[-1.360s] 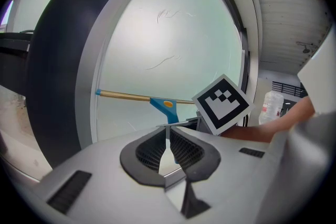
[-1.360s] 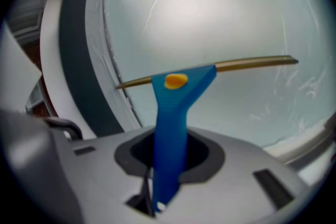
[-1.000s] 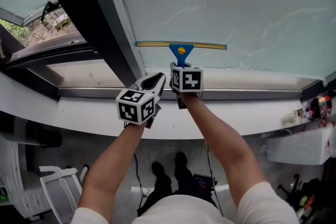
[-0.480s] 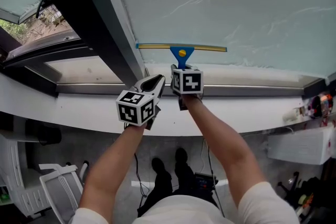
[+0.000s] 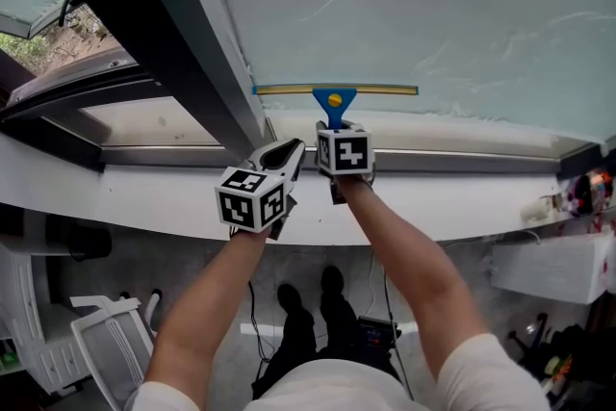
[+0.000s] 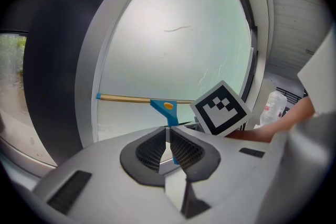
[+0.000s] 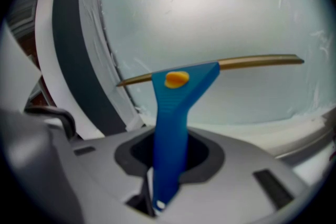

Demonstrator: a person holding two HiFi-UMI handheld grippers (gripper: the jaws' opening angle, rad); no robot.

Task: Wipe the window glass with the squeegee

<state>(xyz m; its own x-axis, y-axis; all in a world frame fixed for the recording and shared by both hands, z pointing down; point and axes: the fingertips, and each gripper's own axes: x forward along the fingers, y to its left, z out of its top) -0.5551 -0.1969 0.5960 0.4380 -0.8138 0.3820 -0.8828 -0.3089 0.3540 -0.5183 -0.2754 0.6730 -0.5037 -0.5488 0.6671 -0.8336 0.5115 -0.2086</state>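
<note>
The squeegee [image 5: 334,98] has a blue handle with a yellow dot and a thin brass-coloured blade bar. The bar lies level against the low part of the window glass [image 5: 404,5]. My right gripper [image 5: 334,124] is shut on the blue handle, which rises from between its jaws in the right gripper view as the squeegee [image 7: 173,123]. My left gripper [image 5: 285,149] hovers just left of it over the sill, jaws shut on nothing. From the left gripper view the left gripper [image 6: 168,140] points at the squeegee [image 6: 166,109], beside the right gripper's marker cube [image 6: 220,108].
A wide dark mullion [image 5: 164,43] borders the glass on the left, with an opened pane [image 5: 58,24] beyond it. The white sill [image 5: 462,212] runs below. Small clutter [image 5: 577,192] sits at the sill's right end. A white chair [image 5: 96,342] stands on the floor, lower left.
The right gripper has drawn the squeegee a little lower on the glass, closer to the bottom frame. The left gripper has hardly moved.
</note>
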